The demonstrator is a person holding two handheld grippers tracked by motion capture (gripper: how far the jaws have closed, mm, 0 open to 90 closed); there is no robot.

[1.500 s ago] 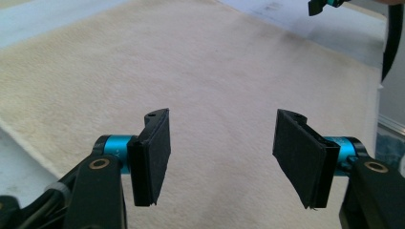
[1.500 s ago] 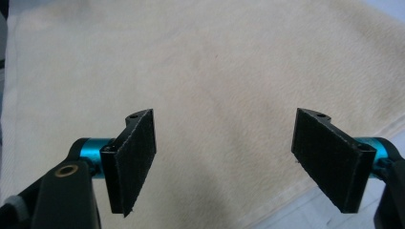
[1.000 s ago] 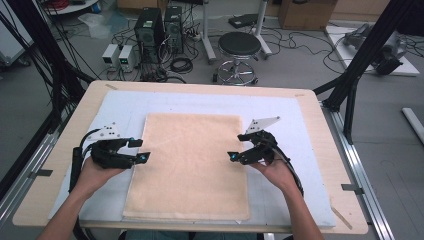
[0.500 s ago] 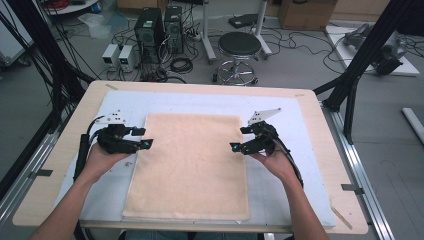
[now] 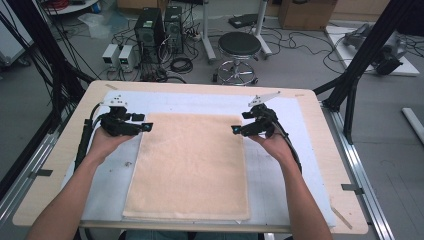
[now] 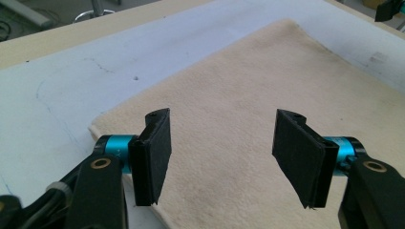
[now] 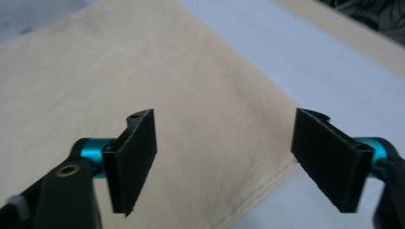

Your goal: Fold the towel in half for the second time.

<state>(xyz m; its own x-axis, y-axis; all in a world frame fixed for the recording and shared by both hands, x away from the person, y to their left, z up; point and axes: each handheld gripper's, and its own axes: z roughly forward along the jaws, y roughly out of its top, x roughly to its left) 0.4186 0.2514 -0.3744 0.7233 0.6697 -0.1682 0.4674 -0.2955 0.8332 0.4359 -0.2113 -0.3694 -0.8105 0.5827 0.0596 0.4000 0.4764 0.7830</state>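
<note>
A beige towel (image 5: 190,165) lies flat on a pale mat (image 5: 270,165) on the wooden table (image 5: 60,165). My left gripper (image 5: 145,126) hovers at the towel's far left corner and points inward. In the left gripper view its jaws (image 6: 222,143) stand open over the towel (image 6: 248,71), with nothing between the pads. My right gripper (image 5: 235,130) is at the towel's right edge near the far corner. Its jaws (image 7: 224,143) are open above the towel's (image 7: 95,62) edge. They have just been closing a little, and nothing is pinched between them.
The mat (image 6: 71,86) shows bare around the towel on all sides. Beyond the table's far edge, a round stool (image 5: 240,45) and computer towers (image 5: 155,25) stand on the floor among cables. Black frame posts (image 5: 360,70) rise at both sides.
Both hands have moved away from the person along the towel's side edges, from its middle toward its far corners. The towel has not moved.
</note>
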